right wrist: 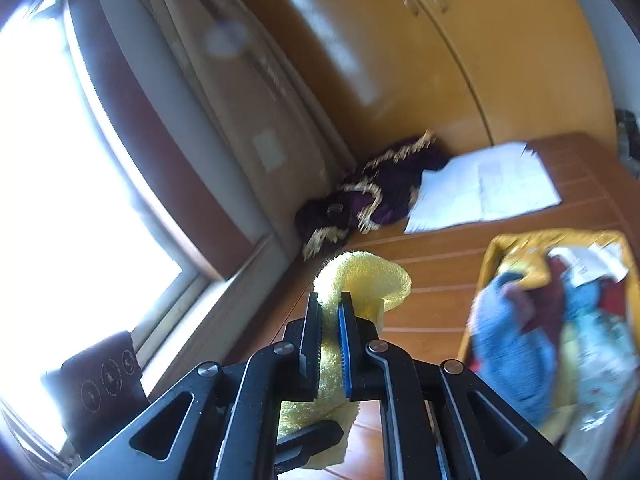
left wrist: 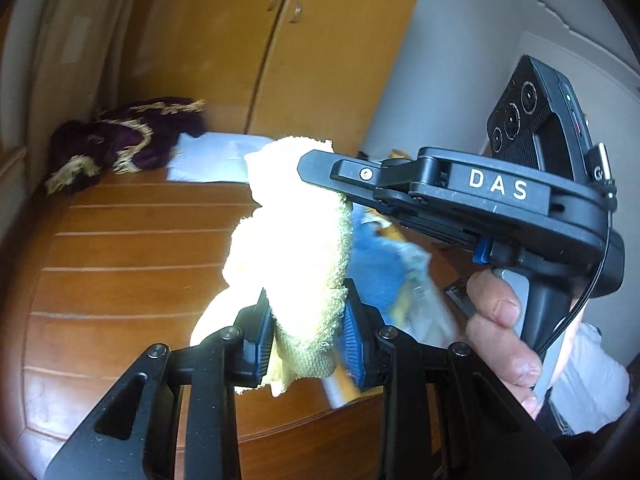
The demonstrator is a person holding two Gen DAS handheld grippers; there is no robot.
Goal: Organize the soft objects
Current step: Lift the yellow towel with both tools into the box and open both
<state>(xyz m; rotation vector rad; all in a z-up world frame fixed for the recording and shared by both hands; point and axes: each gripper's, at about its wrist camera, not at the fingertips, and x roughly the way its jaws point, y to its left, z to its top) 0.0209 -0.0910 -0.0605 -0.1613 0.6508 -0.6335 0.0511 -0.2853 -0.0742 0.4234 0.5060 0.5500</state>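
A big brown wooden table with thin pale lines fills the room's middle. Behind it stand tall yellow-brown cupboard doors. A beige curtain hangs next to them. At the far end of the table lies a purple cloth with gold fringe, and white paper sheets lie just beside it.

The yellow towel is up in the air above the table, held at both ends. The left gripper squeezes one end between its blue pads. The right gripper squeezes the other end, its jaws close together on the fluffy cloth.

Only the left view shows the other gripper from the side, with white letters on it, and the person's hand around its handle. Only the right view shows a bright window and a yellow bag on the table, stuffed with blue, red and yellow cloths.
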